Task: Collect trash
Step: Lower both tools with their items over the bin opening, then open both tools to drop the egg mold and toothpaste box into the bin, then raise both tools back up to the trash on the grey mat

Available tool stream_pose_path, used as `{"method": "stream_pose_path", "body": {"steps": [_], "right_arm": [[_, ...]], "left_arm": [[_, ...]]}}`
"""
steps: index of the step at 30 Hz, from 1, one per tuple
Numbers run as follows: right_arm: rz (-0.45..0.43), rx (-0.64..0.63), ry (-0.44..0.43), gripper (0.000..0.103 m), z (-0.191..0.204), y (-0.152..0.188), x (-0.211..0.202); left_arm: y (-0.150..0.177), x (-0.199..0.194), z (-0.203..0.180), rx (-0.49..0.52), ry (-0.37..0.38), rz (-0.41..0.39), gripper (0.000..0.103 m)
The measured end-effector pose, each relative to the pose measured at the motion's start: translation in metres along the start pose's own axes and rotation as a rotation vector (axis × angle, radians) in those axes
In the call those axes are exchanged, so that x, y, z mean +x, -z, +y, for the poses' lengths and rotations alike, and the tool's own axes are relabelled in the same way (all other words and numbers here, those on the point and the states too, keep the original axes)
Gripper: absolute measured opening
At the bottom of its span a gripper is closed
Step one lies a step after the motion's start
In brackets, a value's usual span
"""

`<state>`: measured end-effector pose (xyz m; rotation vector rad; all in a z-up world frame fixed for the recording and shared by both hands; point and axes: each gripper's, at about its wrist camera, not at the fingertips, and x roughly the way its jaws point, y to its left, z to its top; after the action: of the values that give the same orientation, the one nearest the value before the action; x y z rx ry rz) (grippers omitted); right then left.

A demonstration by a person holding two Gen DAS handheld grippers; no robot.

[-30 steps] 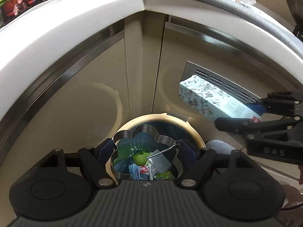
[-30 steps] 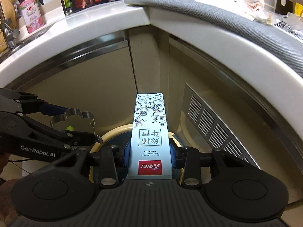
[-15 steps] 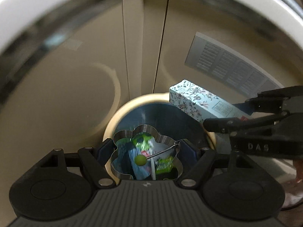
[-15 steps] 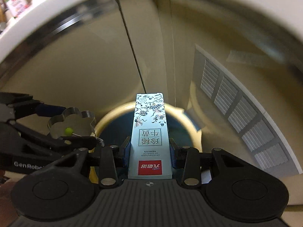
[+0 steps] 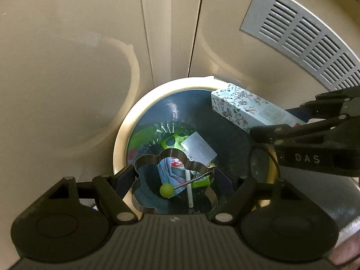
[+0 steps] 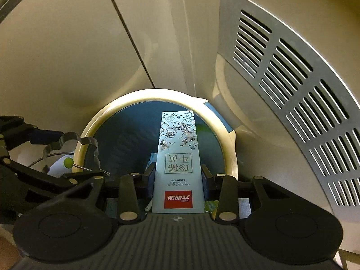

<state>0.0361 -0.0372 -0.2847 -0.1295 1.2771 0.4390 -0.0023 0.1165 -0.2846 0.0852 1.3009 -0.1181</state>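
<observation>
left wrist: left gripper (image 5: 174,180) jaws wide, clamped on a flower-shaped metal ring (image 5: 155,159) with a green ball (image 5: 166,190), over the bin (image 5: 121,135) of wrappers | right wrist: right gripper (image 6: 177,180) jaws half closed, gripping a floral box (image 6: 176,148) above the bin's mouth

Floral carton (image 6: 177,155) in right tongs (image 6: 177,177)

Both grippers pitched steeply down, side by side. Left gripper (image 5: 174,180) fingers spread wide, clamping; right gripper (image 6: 177,180) fingers narrower, clamping.
</observation>
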Motion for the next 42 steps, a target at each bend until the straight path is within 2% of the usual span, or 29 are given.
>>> {"method": "stream_pose_path", "body": {"steps": [8, 15, 17, 18, 19, 23, 28, 32, 38, 42], "right_arm": [[-0.005, 0.026, -0.040, 0.041, -0.007, -0.001, 0.003], [0.040, -0.002, -0.043, 0.044, -0.005, -0.002, 0.010], [0.040, -0.012, -0.045, 0.059, -0.002, -0.002, 0.011], [0.035, -0.017, -0.040, 0.072, -0.001, -0.001, 0.010], [0.024, -0.026, -0.031, 0.081, 0.002, -0.001, 0.008], [-0.022, -0.084, 0.008, 0.083, 0.010, 0.002, -0.009], [-0.125, -0.158, 0.042, 0.083, 0.017, 0.010, -0.052], [-0.240, -0.197, 0.069, 0.083, 0.018, 0.018, -0.095], [-0.425, -0.181, 0.085, 0.089, 0.021, 0.043, -0.164], [-0.482, -0.168, 0.099, 0.090, 0.022, 0.055, -0.192]], "left_arm": [[0.000, 0.009, -0.007, 0.014, -0.009, 0.027, 0.082], [0.000, 0.021, -0.006, 0.001, -0.005, 0.038, 0.082], [-0.001, 0.022, -0.006, 0.000, 0.000, 0.036, 0.083], [-0.002, 0.022, -0.005, -0.001, 0.007, 0.035, 0.084], [-0.002, 0.025, -0.005, -0.003, 0.014, 0.034, 0.087], [-0.001, 0.018, -0.004, -0.004, 0.016, 0.023, 0.101], [0.001, -0.007, -0.008, 0.037, 0.041, -0.035, 0.103], [0.010, -0.044, -0.012, 0.071, 0.068, -0.141, 0.103], [0.032, -0.105, -0.006, 0.054, 0.112, -0.312, 0.103], [0.041, -0.129, -0.004, 0.052, 0.098, -0.369, 0.103]]}}
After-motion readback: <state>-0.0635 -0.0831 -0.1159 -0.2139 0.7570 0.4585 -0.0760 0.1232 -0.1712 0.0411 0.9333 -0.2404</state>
